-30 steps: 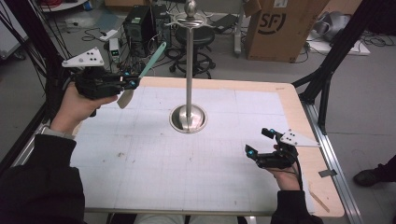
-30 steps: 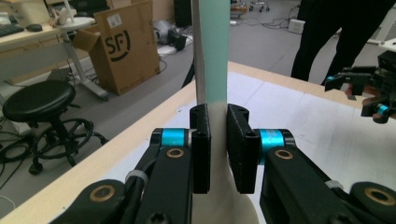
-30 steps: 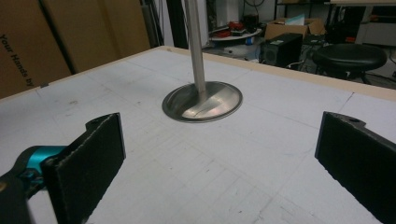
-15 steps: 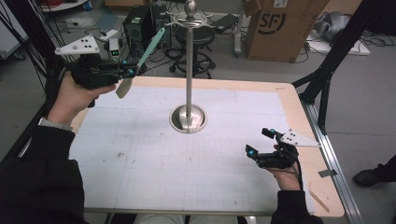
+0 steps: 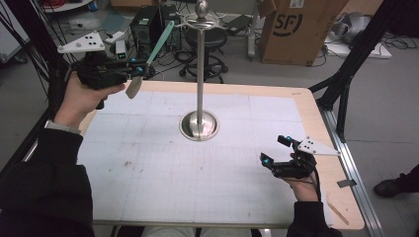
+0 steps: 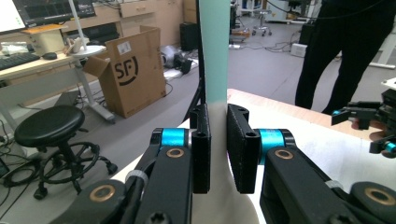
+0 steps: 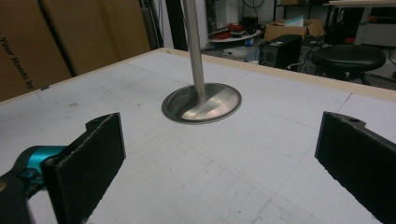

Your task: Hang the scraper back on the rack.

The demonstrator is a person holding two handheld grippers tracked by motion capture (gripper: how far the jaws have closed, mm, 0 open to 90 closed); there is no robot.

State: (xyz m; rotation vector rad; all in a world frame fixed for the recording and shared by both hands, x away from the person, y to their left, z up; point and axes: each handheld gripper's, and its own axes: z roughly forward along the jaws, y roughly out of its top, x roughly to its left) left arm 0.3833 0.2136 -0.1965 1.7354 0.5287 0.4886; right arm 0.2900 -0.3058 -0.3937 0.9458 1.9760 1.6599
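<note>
Two black jaws of the left gripper (image 5: 134, 74) pinch a spatula (image 5: 148, 60) with a green handle, held up high over the table's (image 5: 148, 187) far left corner. To hang it well on the metal stand (image 5: 199, 74), I think the hand should lift the handle tip up to the hooks and go slowly. The right gripper (image 5: 273, 155) rests low with its jaws wide apart and nothing between them. The left gripper view shows the tight pinch up close (image 6: 217, 140); the high view shows how far away the stand is.
</note>
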